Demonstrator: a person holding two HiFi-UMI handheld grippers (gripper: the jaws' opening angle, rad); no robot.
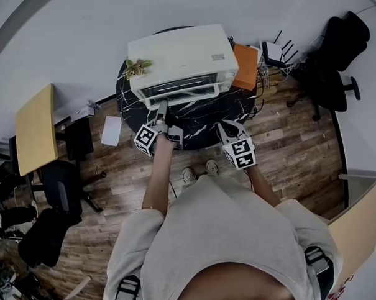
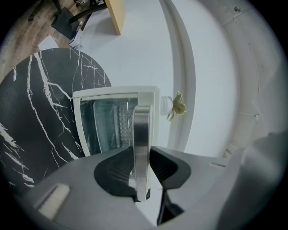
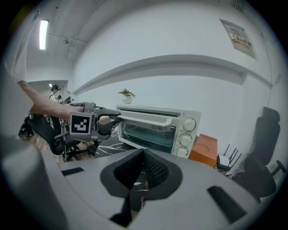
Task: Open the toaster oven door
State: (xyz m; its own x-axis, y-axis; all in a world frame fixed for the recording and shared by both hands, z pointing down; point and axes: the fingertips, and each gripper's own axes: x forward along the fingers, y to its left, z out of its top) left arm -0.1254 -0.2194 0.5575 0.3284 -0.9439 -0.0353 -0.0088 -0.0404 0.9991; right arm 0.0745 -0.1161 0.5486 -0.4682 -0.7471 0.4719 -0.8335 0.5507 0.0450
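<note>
A round black marble table with white veins stands on wood-plank flooring. On it sits one boxy white metal toaster oven with a glass door and three round knobs. The left gripper pinches the door's single flat brushed-steel bar handle. The right gripper hangs nearby, its jaws pressed together on nothing.
</note>
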